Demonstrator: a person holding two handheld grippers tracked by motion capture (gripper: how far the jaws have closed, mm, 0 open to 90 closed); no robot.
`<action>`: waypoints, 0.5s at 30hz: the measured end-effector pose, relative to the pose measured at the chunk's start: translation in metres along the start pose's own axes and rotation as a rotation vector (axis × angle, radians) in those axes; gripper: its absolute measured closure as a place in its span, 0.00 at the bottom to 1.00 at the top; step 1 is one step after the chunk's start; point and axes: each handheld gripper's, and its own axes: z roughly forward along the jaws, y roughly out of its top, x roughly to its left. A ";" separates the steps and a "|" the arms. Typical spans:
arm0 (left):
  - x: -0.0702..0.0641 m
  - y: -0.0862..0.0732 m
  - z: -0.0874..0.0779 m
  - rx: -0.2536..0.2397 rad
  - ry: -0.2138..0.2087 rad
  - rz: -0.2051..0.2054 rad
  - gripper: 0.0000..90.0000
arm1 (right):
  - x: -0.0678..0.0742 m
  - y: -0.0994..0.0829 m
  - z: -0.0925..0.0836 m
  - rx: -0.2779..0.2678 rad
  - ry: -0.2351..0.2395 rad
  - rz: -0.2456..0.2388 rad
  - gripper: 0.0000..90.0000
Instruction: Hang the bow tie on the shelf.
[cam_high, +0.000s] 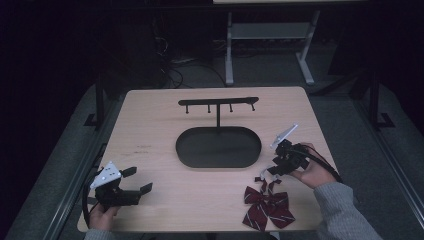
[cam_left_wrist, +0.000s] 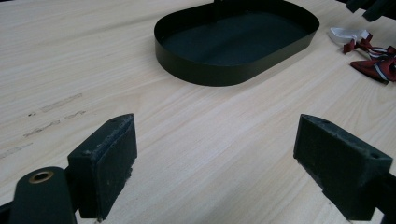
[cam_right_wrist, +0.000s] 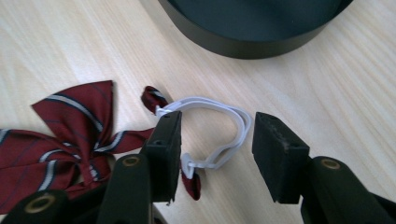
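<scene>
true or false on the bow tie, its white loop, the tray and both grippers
1. The bow tie lies on the table. True.
2. The bow tie is inside the tray. False: it lies on the wood beside it.
3. The right gripper has the white loop between its jaws, not yet pinched. True.
4. The left gripper holds the bow tie. False: its jaws are open over bare wood.
5. Something hangs from the hook bar. False: its pegs are bare.

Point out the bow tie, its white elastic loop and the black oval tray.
bow tie (cam_right_wrist: 70, 135), right gripper view, on its striped left wing.
white elastic loop (cam_right_wrist: 236, 116), right gripper view, on the bend.
black oval tray (cam_high: 218, 147), high view, on its floor.
</scene>
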 end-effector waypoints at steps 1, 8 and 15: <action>0.000 0.000 0.000 0.000 0.000 0.001 0.15 | -0.001 0.000 0.002 0.002 0.000 0.003 0.59; 0.000 0.000 0.000 0.002 0.001 0.002 0.15 | -0.008 -0.001 0.012 0.017 -0.007 0.040 0.64; 0.000 0.001 0.002 0.009 0.000 0.005 0.15 | -0.011 -0.001 0.017 0.042 -0.021 0.055 0.66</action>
